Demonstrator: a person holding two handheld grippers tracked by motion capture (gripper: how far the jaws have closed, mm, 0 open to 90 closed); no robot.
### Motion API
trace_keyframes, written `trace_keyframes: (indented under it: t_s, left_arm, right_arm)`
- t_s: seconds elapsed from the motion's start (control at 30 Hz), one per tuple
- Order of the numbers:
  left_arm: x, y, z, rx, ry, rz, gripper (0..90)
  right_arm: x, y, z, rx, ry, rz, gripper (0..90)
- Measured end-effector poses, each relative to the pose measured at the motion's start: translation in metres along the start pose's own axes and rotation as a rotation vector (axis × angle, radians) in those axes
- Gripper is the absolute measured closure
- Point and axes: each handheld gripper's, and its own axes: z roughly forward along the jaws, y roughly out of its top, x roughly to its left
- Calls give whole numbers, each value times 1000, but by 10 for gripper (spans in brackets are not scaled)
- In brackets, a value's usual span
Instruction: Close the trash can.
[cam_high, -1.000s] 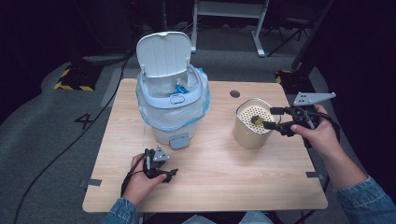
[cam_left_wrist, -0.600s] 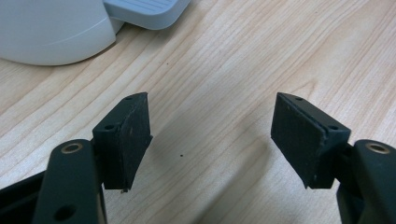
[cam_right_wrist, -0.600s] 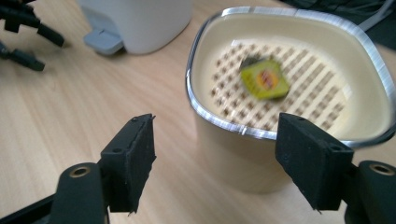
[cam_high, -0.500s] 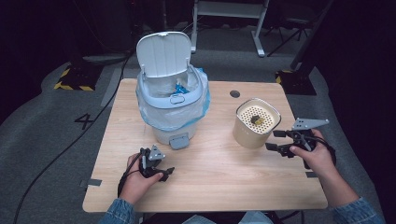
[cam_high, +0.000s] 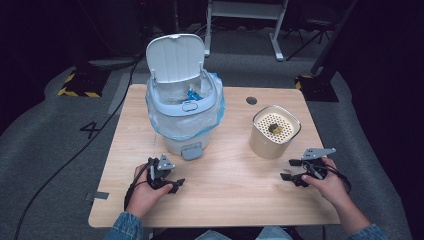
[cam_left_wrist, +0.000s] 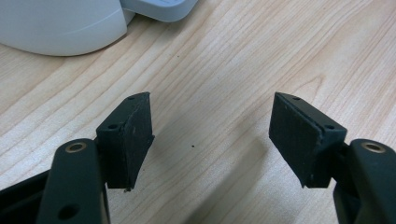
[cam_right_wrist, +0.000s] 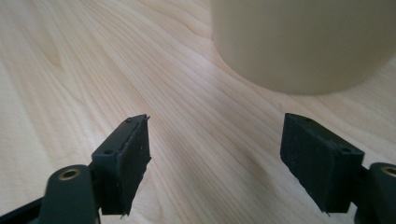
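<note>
Dark floor and black stands ring a pale wooden table (cam_high: 225, 200), and the beige canister (cam_high: 274, 132) at its right half serves as the landmark. Fingers first: the right gripper (cam_high: 290, 169) has its two black jaws spread wide with nothing between them, only bare wood grain showing in the gap in the right gripper view (cam_right_wrist: 215, 163). It lies low on the table just in front of the canister and slightly to its right, near but apart; the canister's rounded wall (cam_right_wrist: 303, 42) rises close ahead of the jaws. The left gripper (cam_high: 176, 184) is likewise spread and empty (cam_left_wrist: 210, 140), resting well to the left of the canister and nearer the front edge. Each gripper sits in a hand with a denim cuff behind it. A perforated insert with a small dark scrap on it fills the canister's top. Left of the canister, well apart, stands a white pedal bin (cam_high: 184, 120) with a blue-tinted liner (cam_high: 212, 117), its lid (cam_high: 176, 57) tipped up at the back; its base (cam_left_wrist: 60, 28) looms just ahead of the left gripper. Behind the canister a small dark hole (cam_high: 251, 100) marks the tabletop.
</note>
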Motion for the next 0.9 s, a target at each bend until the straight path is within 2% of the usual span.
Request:
trace_keyframes:
  t_s: [0.03,0.07,0.1,0.17,0.27,0.33,0.67,0.9]
  left_arm:
    - [1,1,-1,-2,2,6,304]
    - [1,1,-1,-2,2,6,303]
    - [1,1,-1,-3,4,6,300]
    - [2,1,-2,3,15,6,300]
    - [4,1,-4,0,20,-8,300]
    - [4,2,-5,-10,19,-16,299]
    - [5,11,-20,-73,5,-20,295]
    - [12,25,-51,-158,-32,3,300]
  right_arm:
    - [1,-6,6,14,-36,-5,244]
    - [1,-6,6,14,-36,-5,244]
    - [3,-11,10,12,-60,-3,234]
    - [4,-16,14,-24,-92,-1,223]
    - [5,-17,14,-43,-106,9,222]
    - [5,-20,16,-61,-128,-6,195]
    - [5,-20,16,-55,-130,-9,183]
    - [5,-20,16,-56,-129,-9,183]
